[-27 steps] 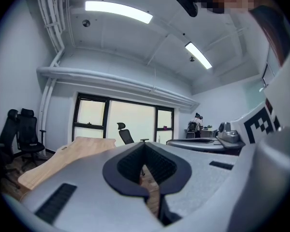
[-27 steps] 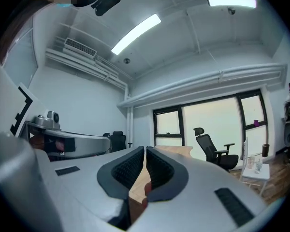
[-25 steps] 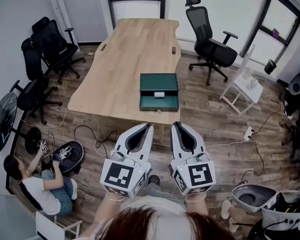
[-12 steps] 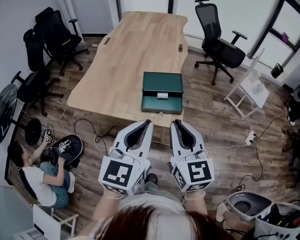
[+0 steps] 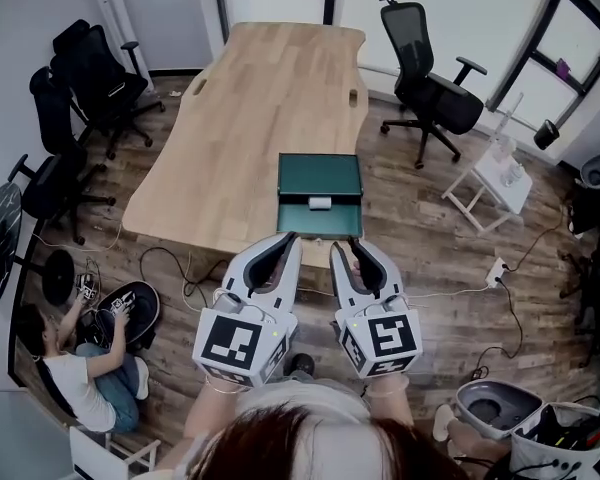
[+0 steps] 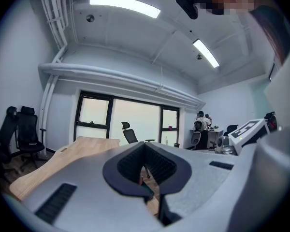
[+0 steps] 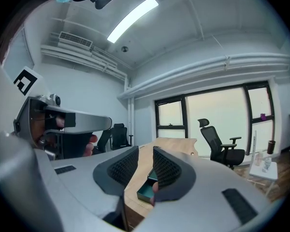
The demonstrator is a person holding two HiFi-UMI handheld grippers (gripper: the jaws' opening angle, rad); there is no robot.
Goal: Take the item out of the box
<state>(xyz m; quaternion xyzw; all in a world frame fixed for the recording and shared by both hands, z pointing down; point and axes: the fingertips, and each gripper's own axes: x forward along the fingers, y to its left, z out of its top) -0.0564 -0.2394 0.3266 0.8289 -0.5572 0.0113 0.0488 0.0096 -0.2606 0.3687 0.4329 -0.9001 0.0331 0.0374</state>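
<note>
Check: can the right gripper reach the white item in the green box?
Probably yes: the green box lies open just ahead, the white item uncovered, nothing between it and the right gripper, whose empty jaws have just been opening.

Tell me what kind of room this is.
Most likely an office or meeting room: a long wooden table takes up the middle, black swivel office chairs are parked around it, and large dark-framed windows fill the far wall.
</note>
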